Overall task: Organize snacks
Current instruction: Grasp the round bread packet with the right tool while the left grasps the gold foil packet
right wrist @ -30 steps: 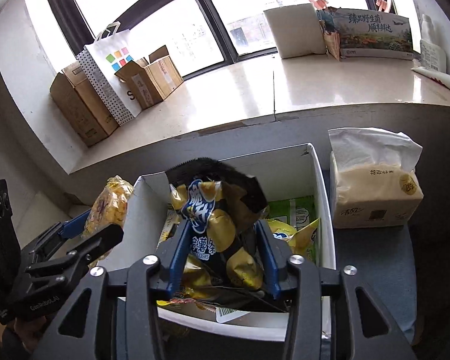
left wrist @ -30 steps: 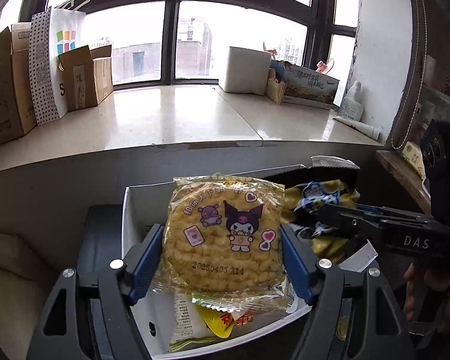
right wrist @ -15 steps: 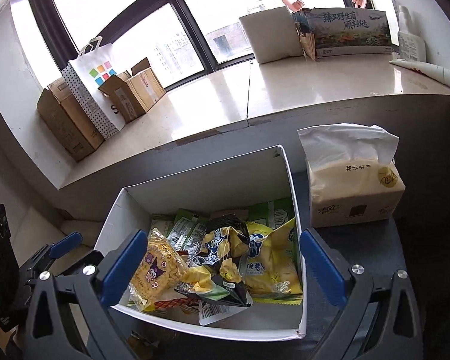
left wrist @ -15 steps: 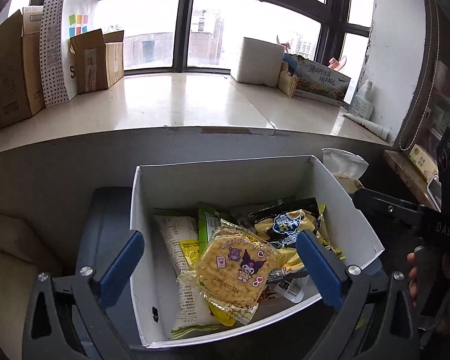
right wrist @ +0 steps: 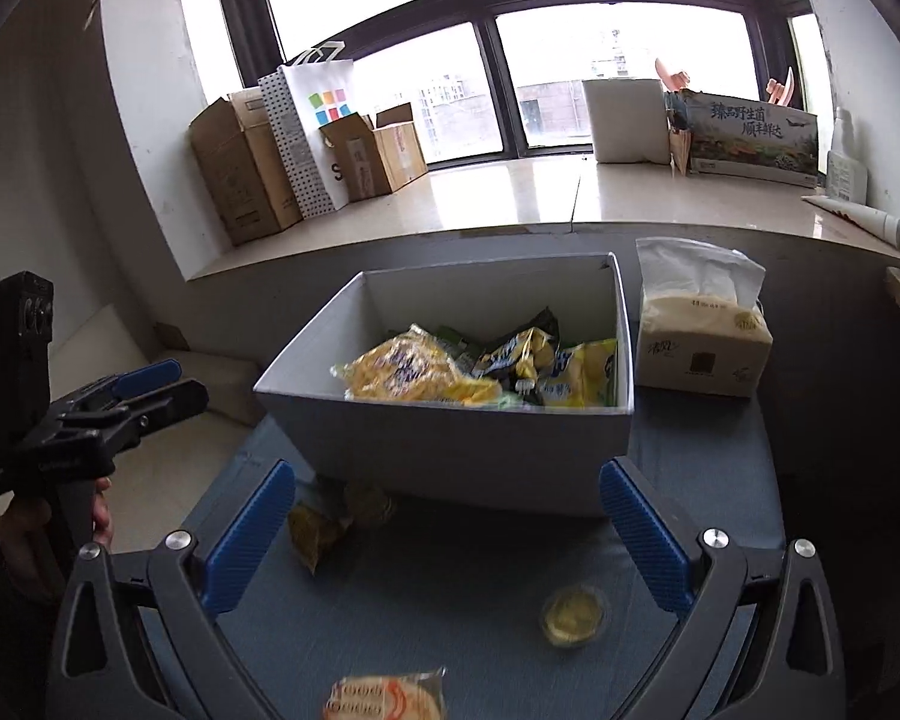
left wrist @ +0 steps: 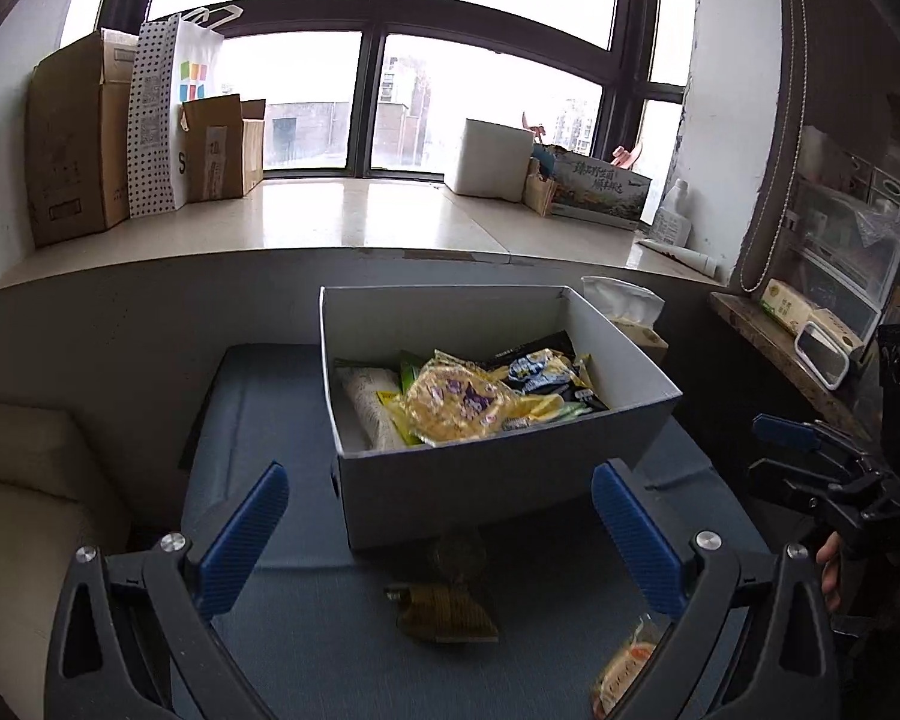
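Observation:
A white box (left wrist: 498,468) (right wrist: 450,438) stands on the blue table and holds several snack packs. A round yellow Kuromi cracker pack (left wrist: 456,402) (right wrist: 408,372) lies on top, with a black-and-yellow chip bag (left wrist: 540,369) (right wrist: 525,354) beside it. My left gripper (left wrist: 438,531) is open and empty, in front of the box. My right gripper (right wrist: 444,531) is open and empty, also in front of the box. On the table lie loose snacks: a brown-gold pack (left wrist: 444,606) (right wrist: 318,531), a round yellow jelly cup (right wrist: 573,615) and an orange cracker pack (right wrist: 384,696) (left wrist: 627,669).
A tissue pack (right wrist: 699,336) stands right of the box. A wide window sill (left wrist: 330,222) behind carries cardboard boxes (left wrist: 72,138) and a dotted bag (left wrist: 162,120). A beige cushion (left wrist: 24,480) lies left of the table. A shelf (left wrist: 810,336) is at the right.
Both grippers opened and dropped the cracker pack and the chip bag into the box. Both have since pulled back toward me, away from the box.

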